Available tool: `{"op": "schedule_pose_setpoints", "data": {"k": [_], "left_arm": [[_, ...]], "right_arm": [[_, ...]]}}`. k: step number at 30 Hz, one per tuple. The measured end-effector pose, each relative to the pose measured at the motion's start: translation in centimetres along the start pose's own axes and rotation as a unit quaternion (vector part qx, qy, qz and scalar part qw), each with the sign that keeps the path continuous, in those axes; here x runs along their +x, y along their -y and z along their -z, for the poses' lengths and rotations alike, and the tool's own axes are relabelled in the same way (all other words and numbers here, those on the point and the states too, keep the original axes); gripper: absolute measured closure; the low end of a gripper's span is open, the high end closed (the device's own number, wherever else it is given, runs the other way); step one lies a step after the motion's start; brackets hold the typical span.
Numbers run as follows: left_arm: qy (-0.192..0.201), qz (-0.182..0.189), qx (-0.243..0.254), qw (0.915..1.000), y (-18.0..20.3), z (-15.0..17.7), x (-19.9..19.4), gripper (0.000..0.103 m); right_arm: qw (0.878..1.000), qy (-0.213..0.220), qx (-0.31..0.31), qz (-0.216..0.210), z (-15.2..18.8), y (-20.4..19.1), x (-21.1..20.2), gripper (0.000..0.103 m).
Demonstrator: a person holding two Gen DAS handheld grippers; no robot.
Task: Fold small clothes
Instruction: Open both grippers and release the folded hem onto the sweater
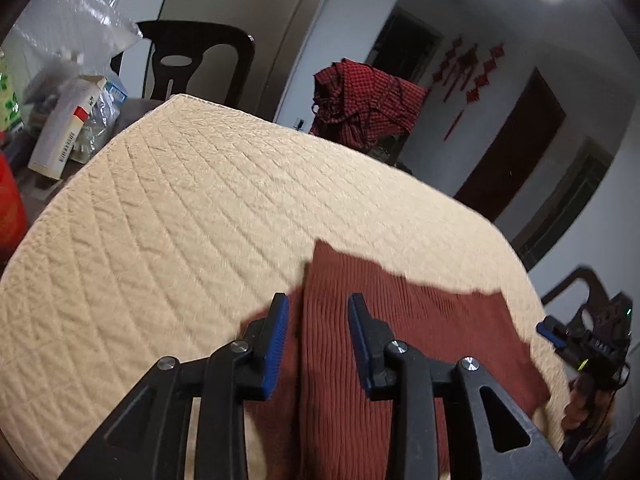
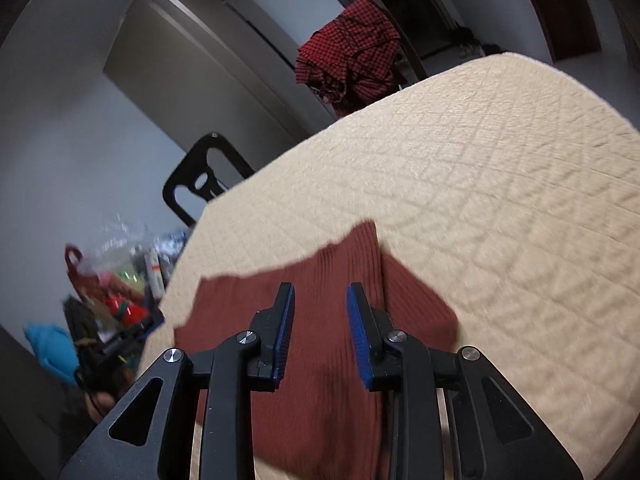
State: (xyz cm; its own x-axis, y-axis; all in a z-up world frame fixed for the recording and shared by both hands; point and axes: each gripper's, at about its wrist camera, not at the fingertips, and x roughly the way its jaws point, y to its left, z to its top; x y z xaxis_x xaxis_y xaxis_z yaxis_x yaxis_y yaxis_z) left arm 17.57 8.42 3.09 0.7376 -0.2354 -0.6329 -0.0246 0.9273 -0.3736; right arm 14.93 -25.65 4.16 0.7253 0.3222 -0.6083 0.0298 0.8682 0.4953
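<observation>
The left gripper (image 1: pixel 316 340) sits low over a rust-red ribbed garment (image 1: pixel 420 340). Its two blue pads (image 1: pixel 276 344) stand a little way apart, with a clear gap between them. The red cloth shows through that gap, lying flat under the pads. The pads do not pinch it, and nothing is held.

The right gripper (image 2: pixel 320 332) looks much the same. Its blue pads (image 2: pixel 286 332) are a little way apart too, and the same garment (image 2: pixel 332 272) lies below and between them. They do not squeeze the cloth. I cannot tell if the tips touch it.

The garment rests near the front edge of the table (image 1: pixel 160 220), which is covered by a cream quilted cloth (image 2: pixel 500 180). A fold line runs up the garment, and its far edge is wavy. The picture is a bit blurry there.

In the left view, the right gripper (image 1: pixel 554 330) shows at the right side, past the edge of the garment, with a hand (image 1: pixel 580 404) under it.

Farther off, at the far left of the table, there are boxes and clear bags (image 1: pixel 76 120). A black chair (image 1: pixel 192 60) stands behind the table. A red checked cloth (image 1: pixel 360 100) hangs in a heap beyond the far edge. Red decorations (image 1: pixel 468 76) hang on the wall beside a dark door (image 1: pixel 516 148).
</observation>
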Motion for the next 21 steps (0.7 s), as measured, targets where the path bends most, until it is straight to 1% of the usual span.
{"op": "schedule_pose_setpoints", "data": {"k": [4,7,9,10,11,13,15,16,18,21], "left_arm": [[-0.010,0.001,0.035,0.9993,0.6,2.8,-1.2,0.070],[-0.023,-0.008,0.061,0.9979,1.0,4.4,-1.1,0.070],[-0.041,-0.017,0.069,0.9966,1.3,5.1,-0.5,0.070],[-0.052,-0.028,0.072,0.9956,1.2,5.4,0.1,0.070],[-0.054,-0.028,0.071,0.9957,1.2,5.4,0.2,0.070],[-0.052,-0.037,0.072,0.9953,1.3,5.2,0.1,0.070],[-0.054,-0.049,0.077,0.9943,1.5,5.3,-0.2,0.070],[-0.054,-0.053,0.081,0.9939,1.8,5.5,-0.6,0.070],[-0.045,-0.056,0.088,0.9935,2.4,5.7,-1.7,0.070],[-0.027,-0.048,0.102,0.9933,4.2,6.1,-3.2,0.070]], "right_arm": [[0.999,-0.005,-0.030,0.023,2.8,-0.2,-1.7,0.075],[0.996,-0.014,-0.050,0.069,4.5,-0.1,-2.4,0.075],[0.993,-0.029,-0.059,0.094,5.2,0.4,-2.1,0.079],[0.992,-0.034,-0.063,0.108,5.5,0.8,-1.8,0.082],[0.990,-0.035,-0.066,0.123,5.6,1.2,-1.6,0.082],[0.991,-0.029,-0.055,0.120,5.4,1.7,-1.8,0.082],[0.987,-0.017,-0.069,0.141,5.2,0.9,-2.3,0.082],[0.987,-0.012,-0.074,0.145,5.2,0.5,-2.6,0.082],[0.987,-0.002,-0.083,0.136,5.5,-0.5,-3.5,0.082],[0.986,0.008,-0.114,0.120,6.5,-2.5,-4.1,0.082]]}}
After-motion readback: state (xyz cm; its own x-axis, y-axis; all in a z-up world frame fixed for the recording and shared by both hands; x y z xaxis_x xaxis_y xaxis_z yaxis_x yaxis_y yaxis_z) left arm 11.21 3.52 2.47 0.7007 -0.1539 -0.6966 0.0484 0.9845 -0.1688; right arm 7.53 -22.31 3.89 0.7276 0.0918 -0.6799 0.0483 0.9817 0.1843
